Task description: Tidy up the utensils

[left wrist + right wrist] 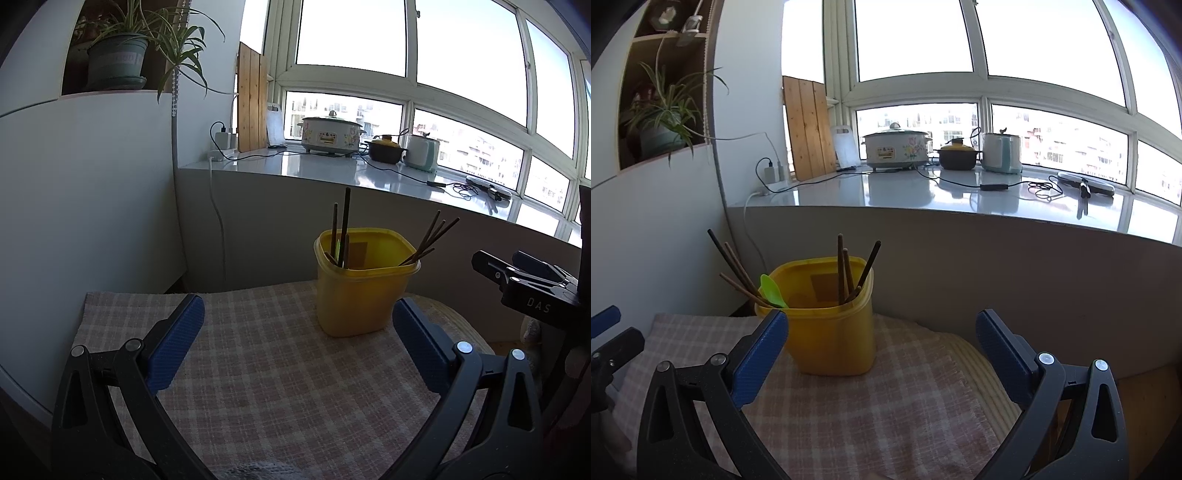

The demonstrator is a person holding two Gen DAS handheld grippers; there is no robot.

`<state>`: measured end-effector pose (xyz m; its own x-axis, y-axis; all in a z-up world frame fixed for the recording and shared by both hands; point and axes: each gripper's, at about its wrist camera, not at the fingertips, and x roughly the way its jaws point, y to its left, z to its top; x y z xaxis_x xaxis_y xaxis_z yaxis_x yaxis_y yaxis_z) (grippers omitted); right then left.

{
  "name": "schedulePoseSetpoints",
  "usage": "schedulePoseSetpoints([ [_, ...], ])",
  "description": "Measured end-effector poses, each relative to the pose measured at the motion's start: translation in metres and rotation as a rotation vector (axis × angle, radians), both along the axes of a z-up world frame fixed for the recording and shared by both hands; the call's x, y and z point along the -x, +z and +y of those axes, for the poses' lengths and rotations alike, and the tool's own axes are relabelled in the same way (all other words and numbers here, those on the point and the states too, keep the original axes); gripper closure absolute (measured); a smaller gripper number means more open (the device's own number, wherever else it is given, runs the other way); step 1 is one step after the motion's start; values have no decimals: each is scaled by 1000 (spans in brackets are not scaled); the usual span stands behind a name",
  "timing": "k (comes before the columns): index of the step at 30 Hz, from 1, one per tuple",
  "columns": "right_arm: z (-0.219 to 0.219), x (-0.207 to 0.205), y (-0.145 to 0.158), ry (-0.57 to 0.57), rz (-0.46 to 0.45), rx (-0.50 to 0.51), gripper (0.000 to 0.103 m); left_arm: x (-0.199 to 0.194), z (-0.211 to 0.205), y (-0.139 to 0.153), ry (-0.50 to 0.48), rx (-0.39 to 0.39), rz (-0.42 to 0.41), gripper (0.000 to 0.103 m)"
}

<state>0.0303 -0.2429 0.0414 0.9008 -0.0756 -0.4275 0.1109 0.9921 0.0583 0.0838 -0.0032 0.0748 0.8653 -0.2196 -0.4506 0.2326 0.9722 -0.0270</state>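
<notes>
Bright glazed balcony room; white window bench [923, 195] along the panes carries a floral cooker, a dark clay pot and cables, clear of the work area. Pink-and-cream checked cloth [280, 376] covers the low bench, probably to cushion and steady items. Yellow translucent plastic tub [364, 291] stands upright mid-cloth, holding dark wooden chopsticks [844, 271] and a green plastic spoon [772, 291] handles-up, leaning on its rim. Left tongs [298, 339] and right tongs [881, 345]: both apart, empty, near the tub. Lettering "DAS" on the right tongs' frame, seen from the left wrist.
</notes>
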Motion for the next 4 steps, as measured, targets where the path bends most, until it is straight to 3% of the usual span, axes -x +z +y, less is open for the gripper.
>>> schedulePoseSetpoints([
  [4, 0, -2, -2, 1, 10, -4, 2, -2, 1, -1, -3, 4, 5, 0],
])
